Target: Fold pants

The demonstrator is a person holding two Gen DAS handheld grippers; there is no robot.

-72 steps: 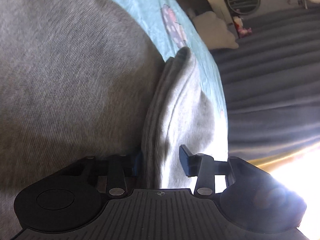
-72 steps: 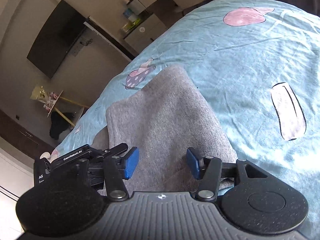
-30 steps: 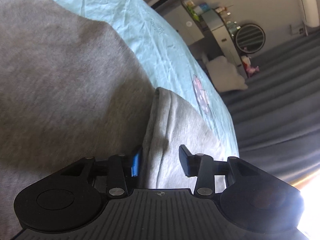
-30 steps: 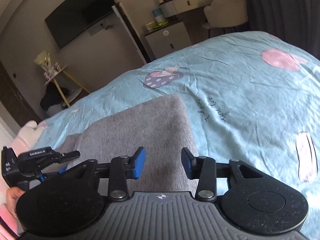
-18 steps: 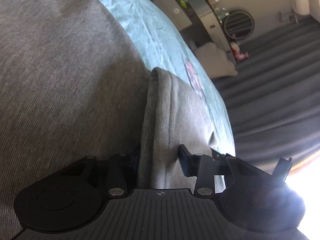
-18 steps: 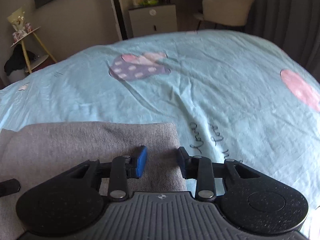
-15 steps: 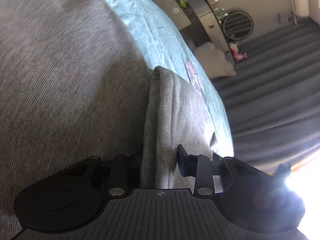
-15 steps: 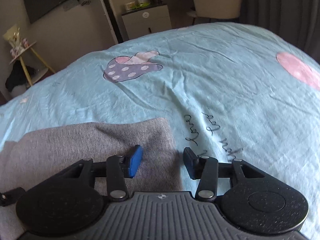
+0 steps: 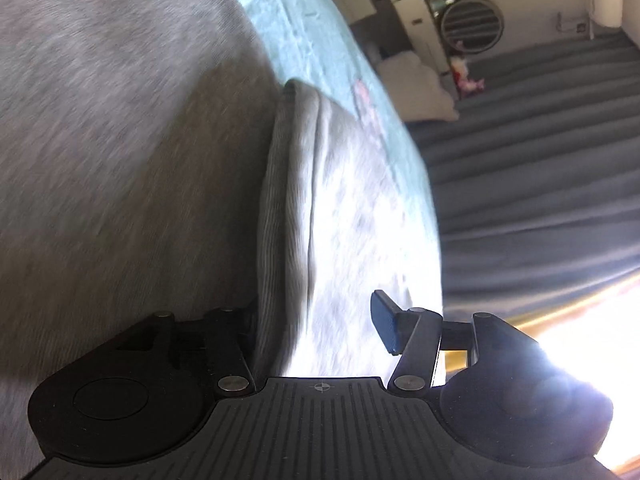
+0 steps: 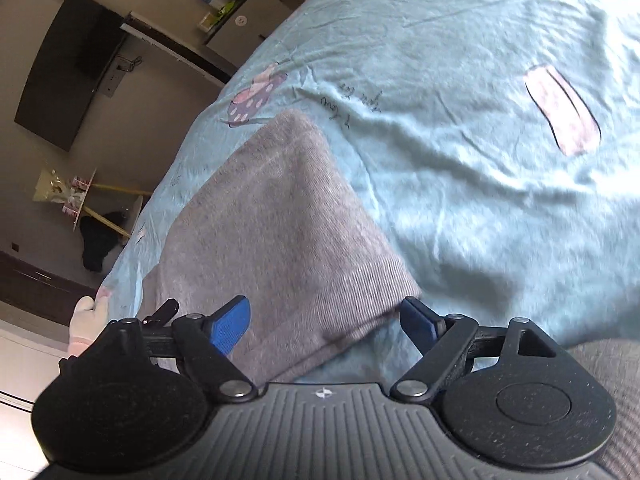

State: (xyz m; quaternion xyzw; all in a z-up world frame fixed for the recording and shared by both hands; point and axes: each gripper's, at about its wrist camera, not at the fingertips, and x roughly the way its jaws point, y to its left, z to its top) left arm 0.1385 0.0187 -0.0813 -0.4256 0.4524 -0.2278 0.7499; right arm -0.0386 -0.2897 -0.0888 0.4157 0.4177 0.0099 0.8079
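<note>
A light blue bedsheet (image 10: 460, 128) with pink and purple prints covers the bed. A dark television (image 10: 68, 64) hangs on the wall; grey curtains (image 9: 540, 152) hang beyond.

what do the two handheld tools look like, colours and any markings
Both are black plastic. The left tool and right tool each have a ribbed base with a small crosshair mark, round discs either side, silver pivot screws on linked finger arms, and blue pads on the fingers. No cables or sleeves show.

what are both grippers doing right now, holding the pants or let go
Left gripper: jaws just opened, open around a fold of the grey pants.
Right gripper: jaws just opened, open over the pants, gripping nothing.
</note>
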